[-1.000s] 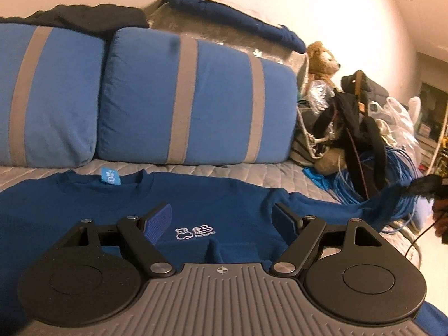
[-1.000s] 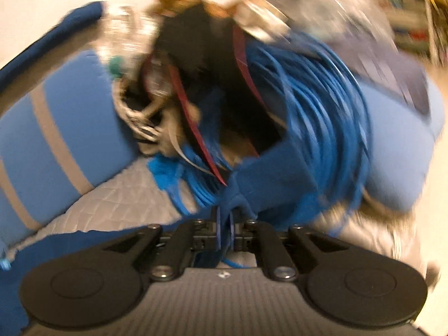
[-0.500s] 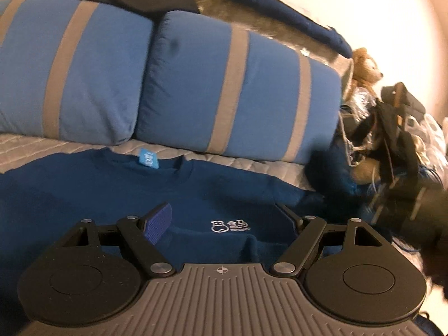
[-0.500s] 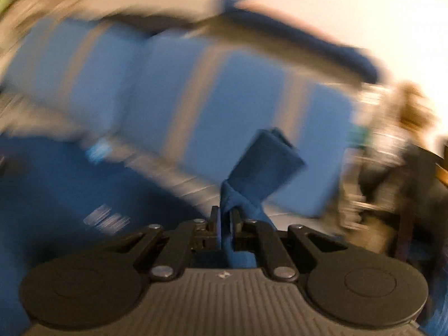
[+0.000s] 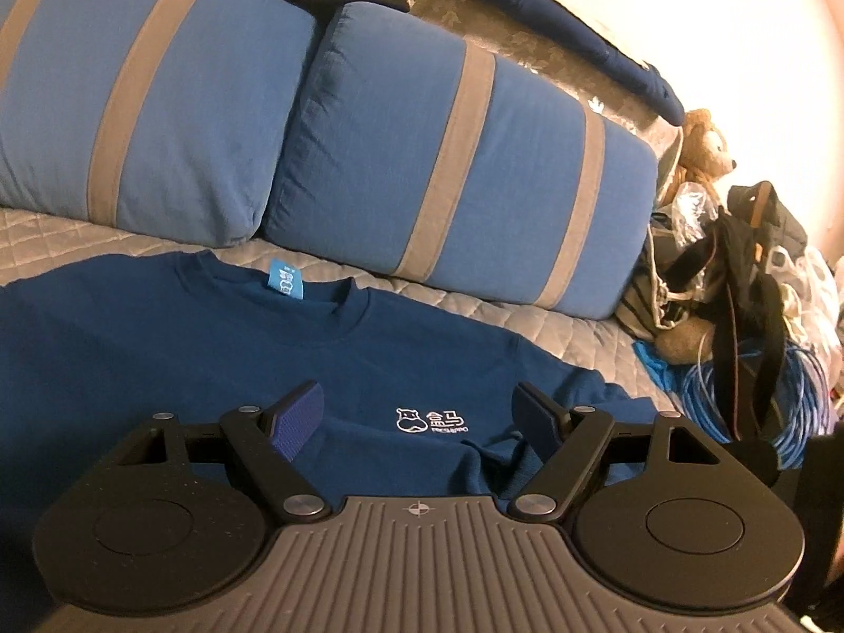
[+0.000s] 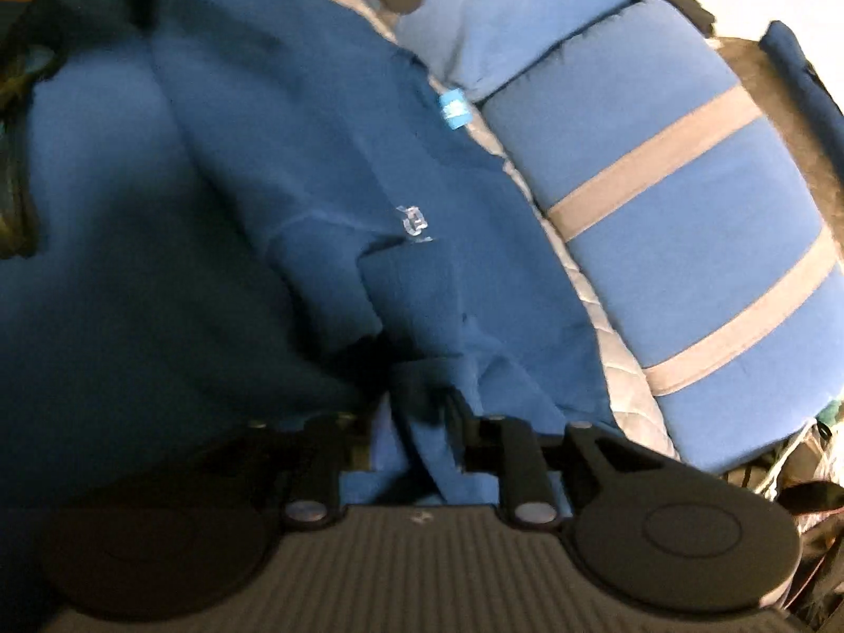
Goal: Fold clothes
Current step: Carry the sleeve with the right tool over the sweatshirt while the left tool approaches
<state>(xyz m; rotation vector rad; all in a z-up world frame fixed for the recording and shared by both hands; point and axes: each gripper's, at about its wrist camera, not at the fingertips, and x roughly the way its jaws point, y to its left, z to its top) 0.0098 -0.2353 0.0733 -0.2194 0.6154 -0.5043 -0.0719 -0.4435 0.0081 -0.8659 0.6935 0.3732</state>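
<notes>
Right wrist view is blurry, so the white logo (image 6: pixel 413 222) on the navy sweatshirt (image 5: pixel 158 348) is half unreadable there, and the hem is cut off behind both grippers. The sweatshirt lies flat on the quilted bed (image 5: pixel 527 322), collar (image 5: pixel 285 285) pointing at the striped blue pillows (image 5: pixel 464 169). A cable pile (image 5: pixel 791 395) crowds the bed's right edge. Left gripper (image 5: pixel 419 414) hovers over the chest, fingers spread wide, holding nothing. Right gripper (image 6: pixel 422 411) has its fingers pinched on a sleeve fold (image 6: pixel 438 453).
</notes>
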